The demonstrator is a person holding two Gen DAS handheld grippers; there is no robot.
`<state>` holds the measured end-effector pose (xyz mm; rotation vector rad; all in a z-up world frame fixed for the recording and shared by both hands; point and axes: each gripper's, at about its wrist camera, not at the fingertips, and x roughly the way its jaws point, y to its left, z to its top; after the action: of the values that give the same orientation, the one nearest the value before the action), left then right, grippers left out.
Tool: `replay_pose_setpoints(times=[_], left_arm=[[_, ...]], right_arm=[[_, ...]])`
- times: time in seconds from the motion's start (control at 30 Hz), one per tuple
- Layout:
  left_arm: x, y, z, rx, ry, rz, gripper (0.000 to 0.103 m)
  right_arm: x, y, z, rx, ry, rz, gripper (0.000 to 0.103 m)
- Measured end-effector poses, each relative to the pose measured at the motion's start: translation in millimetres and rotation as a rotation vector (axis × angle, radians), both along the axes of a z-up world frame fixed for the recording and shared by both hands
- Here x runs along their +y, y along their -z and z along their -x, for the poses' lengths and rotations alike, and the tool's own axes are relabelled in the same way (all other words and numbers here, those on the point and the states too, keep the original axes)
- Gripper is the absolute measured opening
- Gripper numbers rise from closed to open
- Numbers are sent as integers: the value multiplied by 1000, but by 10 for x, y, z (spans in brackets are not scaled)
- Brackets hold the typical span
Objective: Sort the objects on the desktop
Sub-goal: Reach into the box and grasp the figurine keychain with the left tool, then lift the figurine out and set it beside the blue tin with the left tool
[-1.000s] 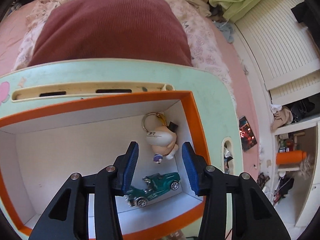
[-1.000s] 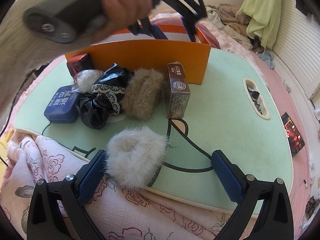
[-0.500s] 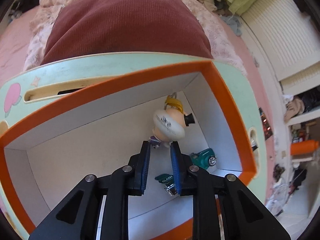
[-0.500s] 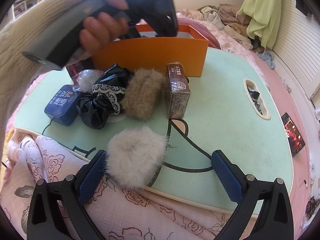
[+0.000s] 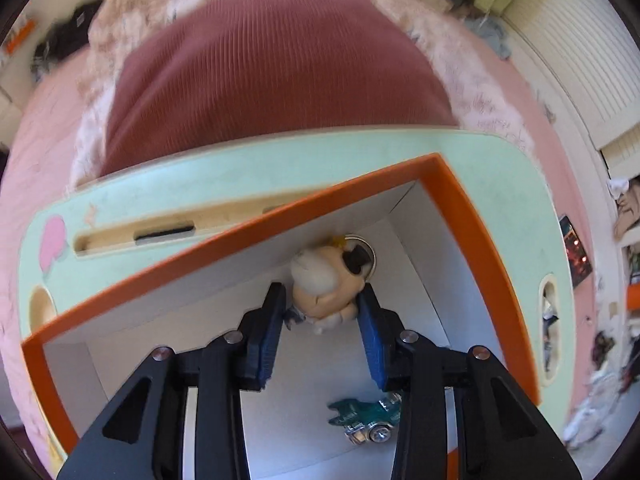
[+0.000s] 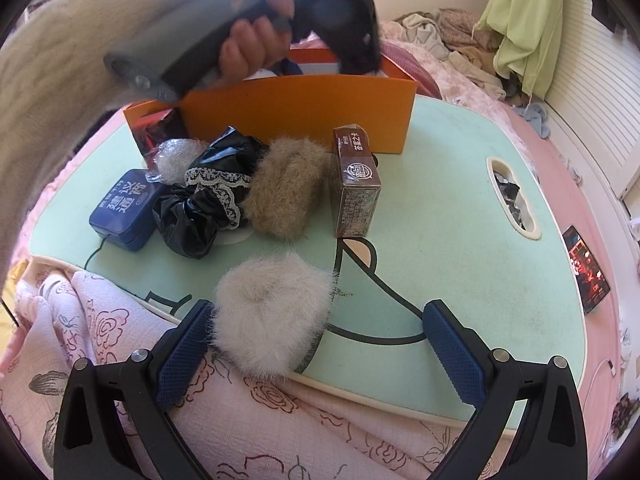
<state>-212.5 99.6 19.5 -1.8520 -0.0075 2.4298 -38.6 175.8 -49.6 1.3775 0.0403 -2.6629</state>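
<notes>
The left gripper (image 5: 322, 334) reaches down into the orange box (image 5: 472, 216), its blue pads either side of the small figure keychain (image 5: 326, 286); the right pad touches the figure, but the blur hides whether the left one does, so I cannot tell if it is gripped. The figure lies at the far end of the box's white floor, and a green toy car (image 5: 366, 420) sits nearer, on the right. The box stands at the far side of the mint lap table (image 6: 460, 240). The right gripper (image 6: 318, 350) hangs wide open at the table's near edge, its left pad brushing a pale fur puff (image 6: 272, 320). Beyond that lie a brown fur puff (image 6: 286, 188), a black lace scrunchie (image 6: 204, 204), a blue tin (image 6: 124, 208) at the left and a brown carton (image 6: 356, 188) standing upright.
</notes>
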Motion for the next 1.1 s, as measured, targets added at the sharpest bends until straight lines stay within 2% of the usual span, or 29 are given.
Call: replay_pose_setpoints(times=[0.1,0.2,0.33,0.47,0.6,0.7,0.77,0.9,0.93,1.03,1.1], left_arm=[[-76,-77,-131,43,35,4,37],[-210,-306,-306,120,74,-74,37],[-432,-847,-963,295,157,-165,37],[-643,-1077,-1641,381,221,-261,37],[-718,-893,-2133,389,259,-293,37],[-677,-598,-2308,369,269,-281,37],[-629,-418,-2272,355,257,-257,37],[-646,-221,-2201,349,222,-273,39],[-645,-194,-2191,347,221,-278,46],[-548,-71,-2155,304,227,-199,57],[-511,-67,-2163,324,222,-139,60]], right_arm=[[-11,0,4,-1,-1,1,102],[0,4,-2,-1,-2,1,102],[4,7,-5,0,-4,1,102],[-2,5,-5,-1,-8,3,102],[6,10,-8,-1,-10,5,102],[5,10,-10,-1,-12,5,102],[8,12,-11,-4,-24,12,102],[7,11,-11,-4,-26,12,103],[9,13,-12,-4,-27,13,103],[3,10,-12,-4,-28,13,103],[9,15,-13,-4,-29,14,103]])
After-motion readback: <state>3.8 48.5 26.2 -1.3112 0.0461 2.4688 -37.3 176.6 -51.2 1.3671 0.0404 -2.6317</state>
